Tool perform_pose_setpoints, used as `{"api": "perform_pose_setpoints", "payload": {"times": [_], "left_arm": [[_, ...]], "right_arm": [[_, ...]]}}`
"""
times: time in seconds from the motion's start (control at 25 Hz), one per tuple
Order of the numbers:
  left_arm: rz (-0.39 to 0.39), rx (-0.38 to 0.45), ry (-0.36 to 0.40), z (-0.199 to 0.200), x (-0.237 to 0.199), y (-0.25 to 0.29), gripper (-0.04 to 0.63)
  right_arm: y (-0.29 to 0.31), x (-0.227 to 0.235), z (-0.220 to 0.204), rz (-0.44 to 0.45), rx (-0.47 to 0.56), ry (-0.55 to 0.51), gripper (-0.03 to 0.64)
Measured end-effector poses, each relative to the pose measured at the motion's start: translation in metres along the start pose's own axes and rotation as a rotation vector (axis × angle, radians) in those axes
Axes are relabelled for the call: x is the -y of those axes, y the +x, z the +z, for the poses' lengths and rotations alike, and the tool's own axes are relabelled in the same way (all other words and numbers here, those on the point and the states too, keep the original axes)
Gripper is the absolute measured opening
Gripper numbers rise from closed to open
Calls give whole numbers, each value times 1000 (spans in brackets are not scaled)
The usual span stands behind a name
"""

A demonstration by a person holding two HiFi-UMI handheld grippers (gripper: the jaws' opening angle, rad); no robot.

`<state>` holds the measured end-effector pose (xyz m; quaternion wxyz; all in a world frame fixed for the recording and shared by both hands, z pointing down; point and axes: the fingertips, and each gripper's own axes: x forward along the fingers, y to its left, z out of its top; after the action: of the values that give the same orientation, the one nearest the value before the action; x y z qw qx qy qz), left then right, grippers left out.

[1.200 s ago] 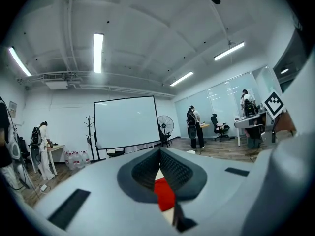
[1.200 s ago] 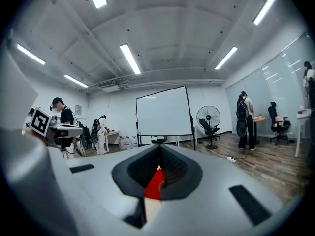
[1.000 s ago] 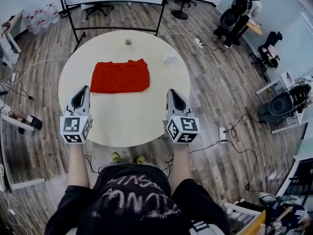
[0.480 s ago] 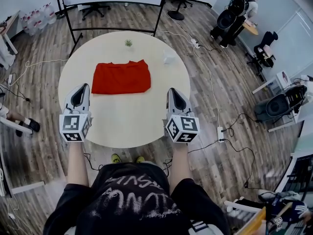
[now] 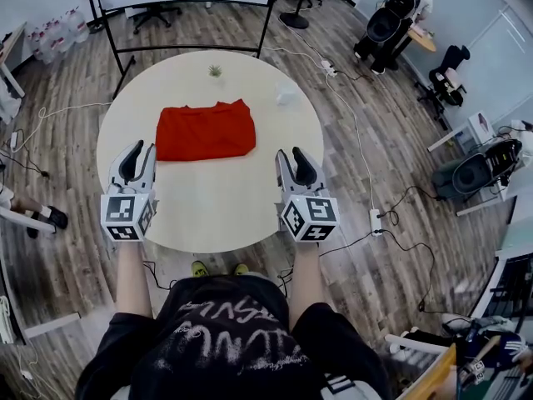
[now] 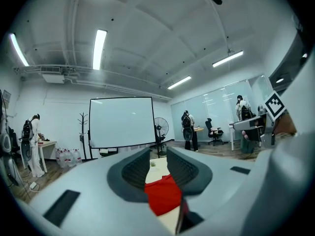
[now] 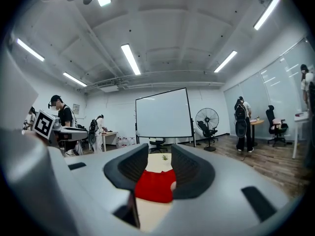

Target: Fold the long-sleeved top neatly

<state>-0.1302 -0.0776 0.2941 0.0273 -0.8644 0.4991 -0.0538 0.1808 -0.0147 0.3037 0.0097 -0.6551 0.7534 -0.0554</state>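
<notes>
Red top [image 5: 205, 130] lies compactly on the surface [image 5: 216, 202], seemingly already folded. Left tongs [image 5: 139, 148] and right tongs [image 5: 291, 152], empty, have just been opening slightly; any further fold needs a forward reach.

Red top [image 6: 165, 196]: both sides masked by left gripper [image 6: 158, 155] and right gripper [image 7: 160, 154] in their own views. Pale object [image 5: 287, 96], tabletop's far right edge: too small to identify. Green sprig [image 5: 216, 71], far edge: detail unreadable.
</notes>
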Motion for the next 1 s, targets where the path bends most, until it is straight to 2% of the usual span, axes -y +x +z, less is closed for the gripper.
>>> {"api": "perform_pose_setpoints", "payload": {"times": [0.08,0.52,0.76,1.0], "left_arm": [[-4,-5,-8,-2,-2,2,114],[-28,-17,-29,-20,-20,16,109],[-64,-21,-42,-26,-34,26,104],[-97,-43,-45,-41,-42,40,92]], "right_arm": [[2,-2,-1,8,-9,1,180],[20,-7,-13,-28,-34,1,316],[28,-11,-20,-58,-52,4,364],[34,-7,-32,-96,-75,20,379]]}}
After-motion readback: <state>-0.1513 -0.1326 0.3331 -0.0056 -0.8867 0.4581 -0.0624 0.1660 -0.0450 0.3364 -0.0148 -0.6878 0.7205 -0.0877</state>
